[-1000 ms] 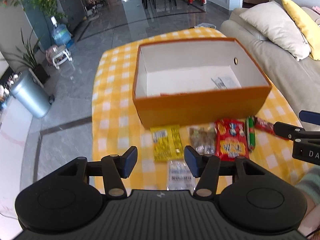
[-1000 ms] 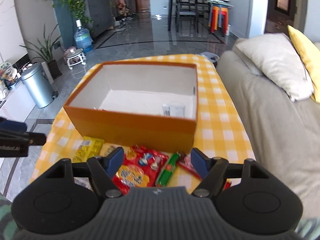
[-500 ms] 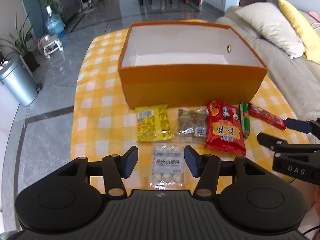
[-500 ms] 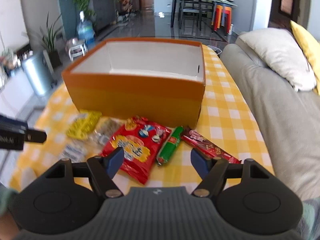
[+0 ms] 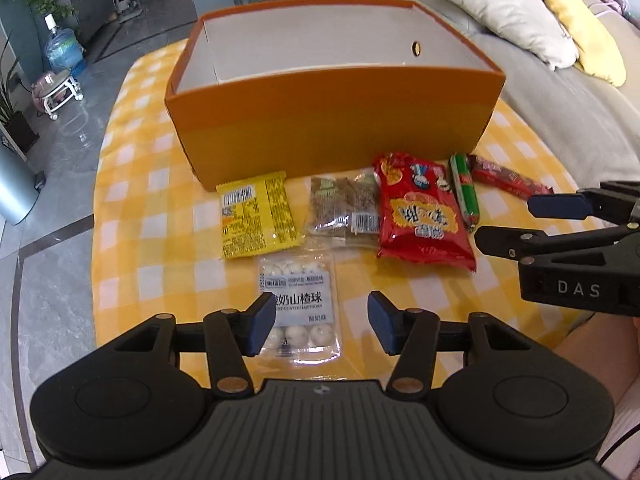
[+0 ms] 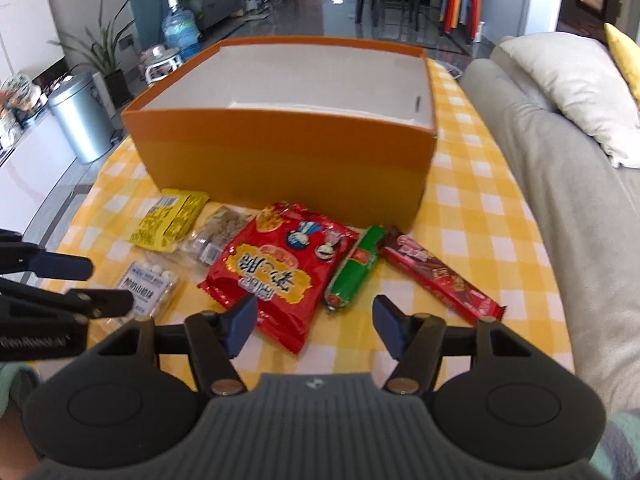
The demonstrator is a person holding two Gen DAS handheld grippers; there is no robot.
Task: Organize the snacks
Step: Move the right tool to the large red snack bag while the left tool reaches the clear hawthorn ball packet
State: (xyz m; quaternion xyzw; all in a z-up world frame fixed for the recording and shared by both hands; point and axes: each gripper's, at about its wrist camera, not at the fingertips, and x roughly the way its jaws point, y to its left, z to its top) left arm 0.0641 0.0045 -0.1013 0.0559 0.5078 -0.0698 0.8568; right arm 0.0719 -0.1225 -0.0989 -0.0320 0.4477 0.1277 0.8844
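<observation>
Left wrist view showed the clear packet of white balls [image 5: 298,306] on the checked counter [image 5: 132,216], nearest me, below the snack row fronting the orange box [image 5: 332,116]; my left gripper [image 5: 322,322] and right gripper [image 6: 314,326] had jaws spread, holding nothing.

Orange box [image 5: 332,128] — yellow-white checked tablecloth [image 5: 136,216].

Left hand-held gripper [image 5: 322,322] jaws apart, empty; right hand-held gripper [image 6: 314,324] jaws apart, empty, alongside.
</observation>
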